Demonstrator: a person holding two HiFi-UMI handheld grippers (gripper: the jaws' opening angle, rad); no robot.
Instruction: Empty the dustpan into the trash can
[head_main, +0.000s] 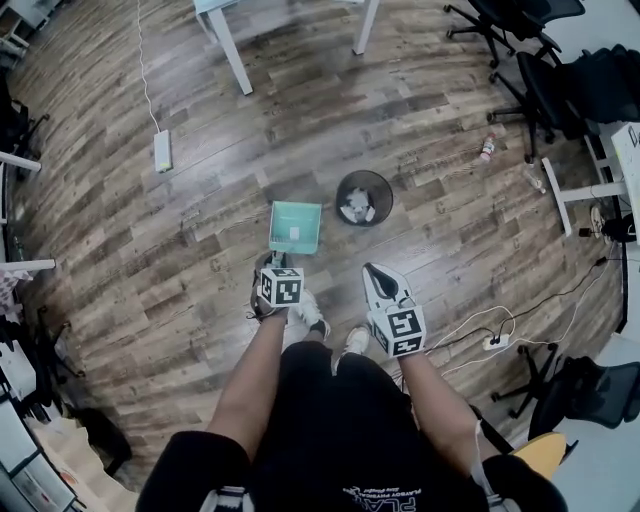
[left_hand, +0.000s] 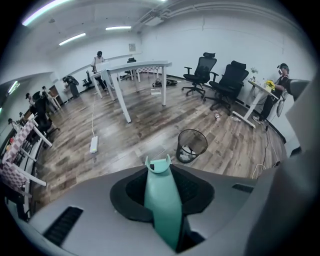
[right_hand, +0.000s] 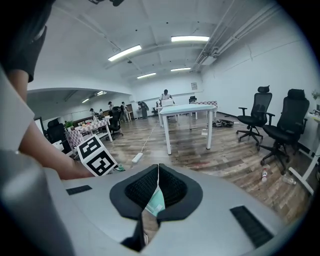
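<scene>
Dustpan (head_main: 296, 226): teal, at 12 o'clock ahead of the feet in the head view. Its handle (left_hand: 162, 200) runs back into the left gripper (head_main: 279, 263), whose jaws pinch it from both sides.

Open wood floor (head_main: 200, 230) lies at the pan's 9 o'clock. The nearest thing that way is a white power strip (head_main: 162, 150) with its cord, well apart at 10 o'clock. White table legs (head_main: 232, 50) stand far off at 12 o'clock.

Trash can (head_main: 364, 198): black mesh, just beside the pan at its 2 o'clock, with a bare strip of floor between the two rims. Pale crumpled litter lies in its bottom.

Right gripper (head_main: 373, 272): at the pan's 4 o'clock, jaws pressed together on nothing.

Farther right are a bottle (head_main: 487, 148) on the floor, office chairs (head_main: 520, 40) at 1 o'clock, and a socket block (head_main: 490, 342) with loose cables at 4 o'clock.

Hard to make out: whether the pan rests on the floor or hangs above it, and what it carries. In the left gripper view the jaws hide the pan body and only the handle's forked end shows. The frame edge cuts off the chairs.
</scene>
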